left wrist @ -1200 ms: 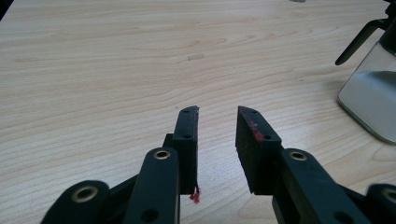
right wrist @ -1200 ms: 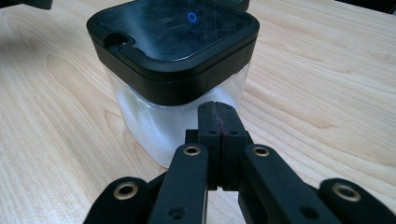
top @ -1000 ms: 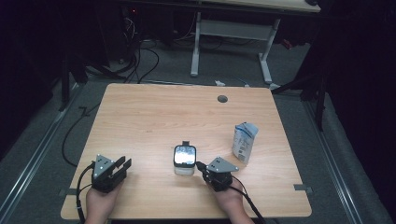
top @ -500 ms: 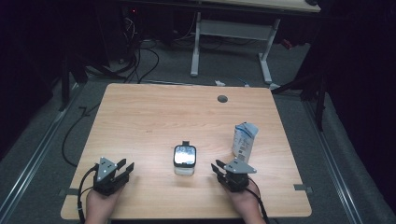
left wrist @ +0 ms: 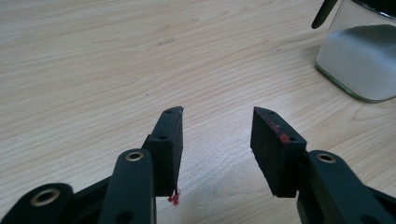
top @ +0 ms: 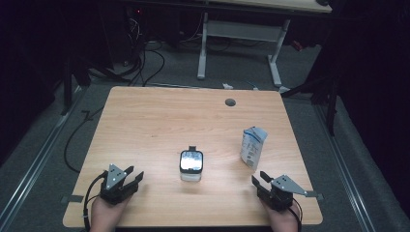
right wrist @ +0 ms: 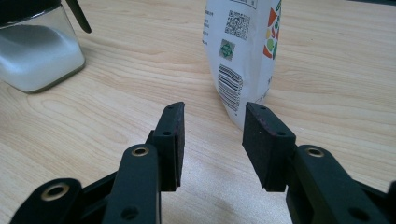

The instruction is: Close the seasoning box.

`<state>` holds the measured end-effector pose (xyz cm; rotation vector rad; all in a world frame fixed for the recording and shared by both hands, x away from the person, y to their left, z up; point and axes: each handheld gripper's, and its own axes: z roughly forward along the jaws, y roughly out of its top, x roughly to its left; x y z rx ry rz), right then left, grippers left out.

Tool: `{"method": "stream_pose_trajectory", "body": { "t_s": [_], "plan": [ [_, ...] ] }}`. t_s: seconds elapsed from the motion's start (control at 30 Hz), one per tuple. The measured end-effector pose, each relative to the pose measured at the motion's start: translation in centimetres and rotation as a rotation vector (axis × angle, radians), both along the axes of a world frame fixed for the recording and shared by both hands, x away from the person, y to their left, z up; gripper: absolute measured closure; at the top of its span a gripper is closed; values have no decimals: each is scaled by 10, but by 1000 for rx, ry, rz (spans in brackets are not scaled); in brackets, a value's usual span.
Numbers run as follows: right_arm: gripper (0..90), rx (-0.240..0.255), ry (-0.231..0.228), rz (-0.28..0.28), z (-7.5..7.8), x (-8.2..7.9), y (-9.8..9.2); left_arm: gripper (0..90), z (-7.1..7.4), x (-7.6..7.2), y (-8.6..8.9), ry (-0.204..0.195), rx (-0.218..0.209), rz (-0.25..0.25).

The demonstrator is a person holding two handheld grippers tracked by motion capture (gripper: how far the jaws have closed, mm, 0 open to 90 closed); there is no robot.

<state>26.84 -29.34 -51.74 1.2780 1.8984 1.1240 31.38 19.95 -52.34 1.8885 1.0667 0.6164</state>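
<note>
Right gripper [top: 267, 182] near pouch [top: 253, 147], left gripper [top: 128, 178] near jar [top: 191, 165]; jaws just opening, apart, empty, likely readying grasps.

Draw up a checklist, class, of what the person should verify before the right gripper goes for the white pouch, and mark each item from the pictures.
1. Right gripper jaws apart, nothing between them; they have just been opening: ok.
2. Pouch standing upright on the table: ok.
3. Pouch straight ahead of the right gripper's jaws: ok.
4. Glass jar standing apart from the pouch: ok.
5. Left gripper well away from the pouch, jaws apart: ok.
6. Pouch top sealed: cannot tell.
</note>
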Motion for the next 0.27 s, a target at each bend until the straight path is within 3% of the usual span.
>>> {"method": "stream_pose_trajectory", "body": {
  "t_s": [0.27],
  "plan": [
    [586, -7, 9, 12, -3, 3, 2, 538, 0, 1, 0, 1, 9, -2]
  ]
}}
